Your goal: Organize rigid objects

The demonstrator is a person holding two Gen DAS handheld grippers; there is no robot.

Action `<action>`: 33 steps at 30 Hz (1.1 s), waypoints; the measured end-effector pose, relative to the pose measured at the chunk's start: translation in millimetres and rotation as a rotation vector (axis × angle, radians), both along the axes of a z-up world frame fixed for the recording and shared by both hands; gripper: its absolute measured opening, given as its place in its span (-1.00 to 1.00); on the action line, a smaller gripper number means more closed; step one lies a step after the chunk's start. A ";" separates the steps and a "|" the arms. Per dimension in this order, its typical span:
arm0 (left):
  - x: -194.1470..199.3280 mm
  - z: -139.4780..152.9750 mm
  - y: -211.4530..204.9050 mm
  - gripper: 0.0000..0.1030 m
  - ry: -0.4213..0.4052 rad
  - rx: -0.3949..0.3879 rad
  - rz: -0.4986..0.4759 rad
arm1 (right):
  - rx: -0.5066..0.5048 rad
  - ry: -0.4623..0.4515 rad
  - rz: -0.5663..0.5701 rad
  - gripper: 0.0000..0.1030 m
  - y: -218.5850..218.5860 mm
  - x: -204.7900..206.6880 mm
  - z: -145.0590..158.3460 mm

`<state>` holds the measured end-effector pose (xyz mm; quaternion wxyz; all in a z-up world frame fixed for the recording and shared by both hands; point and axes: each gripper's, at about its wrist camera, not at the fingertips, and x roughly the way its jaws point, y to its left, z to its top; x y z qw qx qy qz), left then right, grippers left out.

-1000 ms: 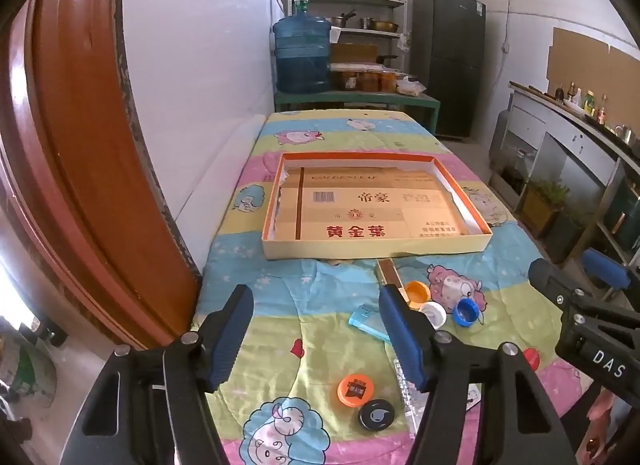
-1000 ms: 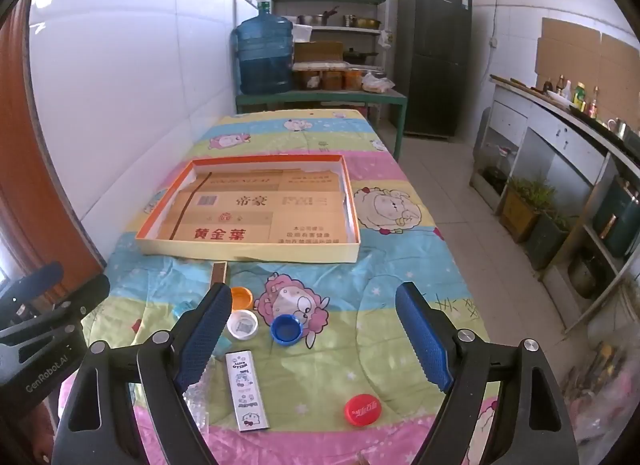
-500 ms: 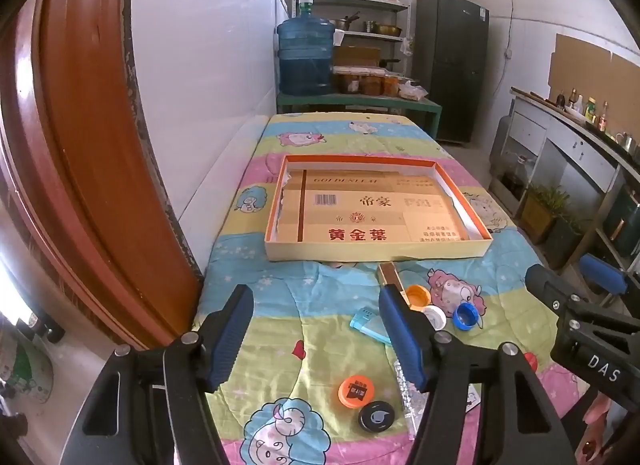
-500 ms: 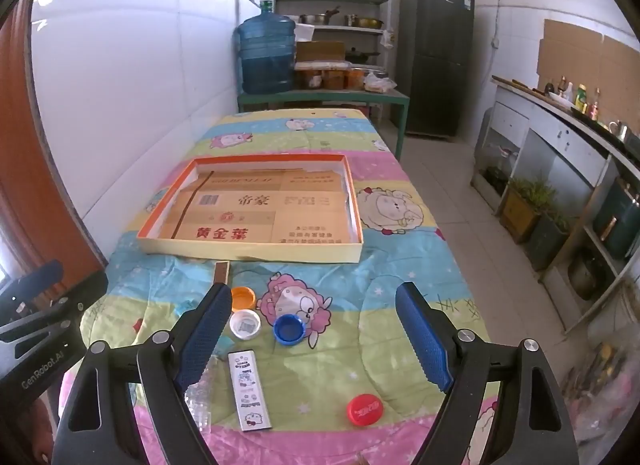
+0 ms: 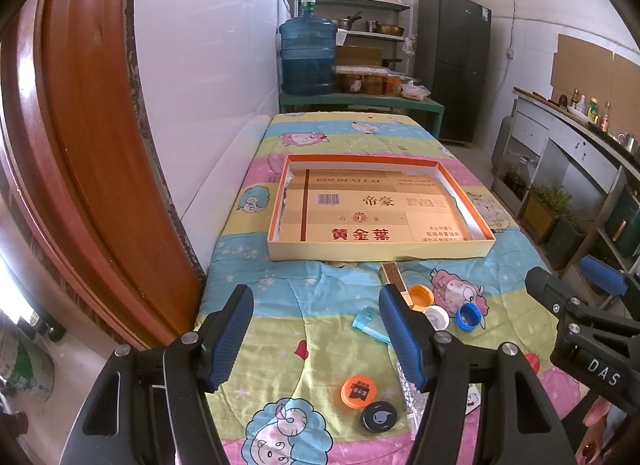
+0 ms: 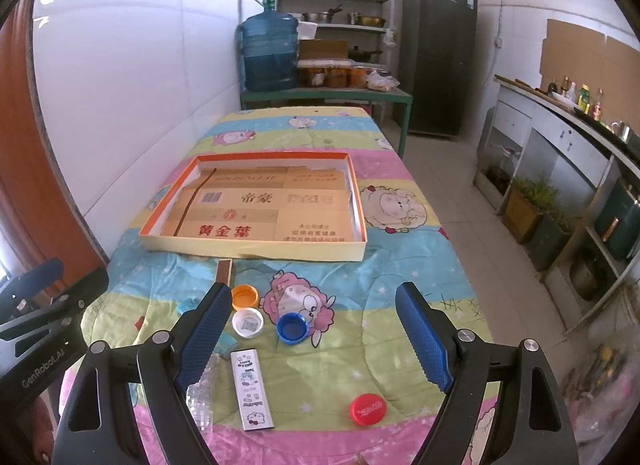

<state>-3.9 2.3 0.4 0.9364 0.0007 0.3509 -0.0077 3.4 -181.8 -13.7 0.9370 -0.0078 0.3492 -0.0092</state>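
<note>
A shallow cardboard box with an orange rim lies on the cartoon-print cloth, lined with flattened carton. In front of it are scattered an orange cap, a white cap, a blue cap, a pale blue lighter, a flat orange lid and a black lid. My left gripper hovers open over the near left cloth, holding nothing. My right gripper is open above the blue cap, with a red cap and a printed white lighter below it.
A brown stick lies against the box front. Crumpled clear plastic sits by the right gripper's left finger. A white tiled wall and wooden door frame border the left; the floor drops off at the right. A water jug stands beyond the table.
</note>
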 end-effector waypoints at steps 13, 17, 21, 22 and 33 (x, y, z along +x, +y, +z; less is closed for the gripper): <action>0.7 -2.0 0.8 0.27 0.000 -0.001 0.002 | 0.000 0.002 0.002 0.65 0.6 -0.3 -0.1; 0.8 -2.8 0.9 0.27 0.001 0.000 0.003 | -0.001 0.003 0.003 0.65 1.2 -0.6 0.0; 0.7 -2.8 0.9 0.27 0.000 0.001 0.003 | 0.000 0.003 0.003 0.65 0.6 -0.1 0.0; 0.8 -2.8 0.9 0.27 0.001 0.000 0.003 | 0.000 0.003 0.003 0.65 1.0 -0.3 0.0; 0.9 -6.7 5.2 0.27 0.010 -0.009 0.000 | 0.001 0.006 0.005 0.65 1.2 0.1 -1.1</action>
